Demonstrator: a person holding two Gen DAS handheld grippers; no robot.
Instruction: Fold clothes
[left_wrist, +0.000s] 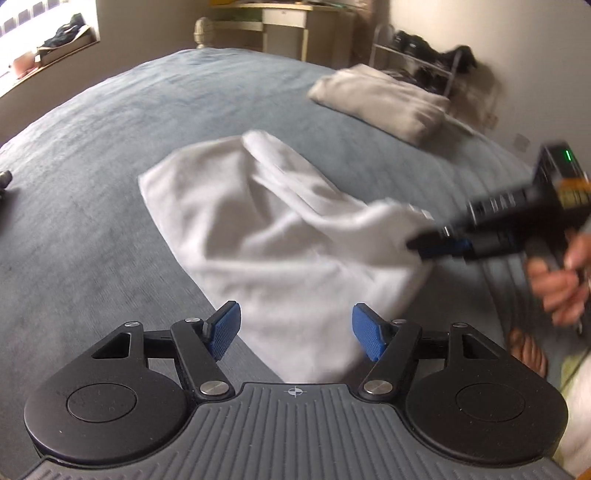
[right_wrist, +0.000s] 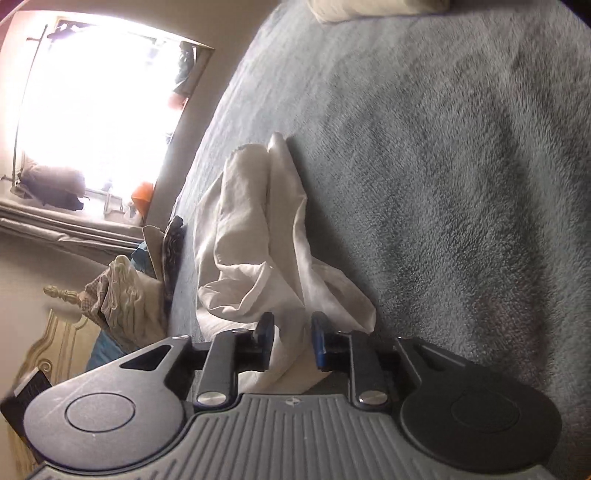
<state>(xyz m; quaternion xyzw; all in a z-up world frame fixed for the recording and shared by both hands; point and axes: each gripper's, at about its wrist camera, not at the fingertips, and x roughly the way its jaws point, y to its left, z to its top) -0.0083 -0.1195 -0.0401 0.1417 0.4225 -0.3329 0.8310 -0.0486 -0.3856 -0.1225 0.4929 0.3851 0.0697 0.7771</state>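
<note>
A white cloth (left_wrist: 266, 229) lies crumpled on the grey-blue bed cover (left_wrist: 92, 155). My left gripper (left_wrist: 295, 332) stands open at its near end, and the fabric runs between the blue pads (left_wrist: 225, 326) without being pressed. In the left wrist view my right gripper (left_wrist: 417, 245) comes in from the right, held by a person's hand (left_wrist: 557, 288), its tip at the cloth's right corner. In the right wrist view the right gripper (right_wrist: 291, 341) has a narrow gap between its jaws. The white cloth (right_wrist: 251, 229) lies loosely in that gap.
A folded beige garment (left_wrist: 384, 99) lies at the bed's far right, with a shoe rack (left_wrist: 417, 55) behind it. A heap of clothes (right_wrist: 125, 295) sits beside the bed under a bright window (right_wrist: 92, 110). A pale desk (left_wrist: 280, 26) stands beyond the bed.
</note>
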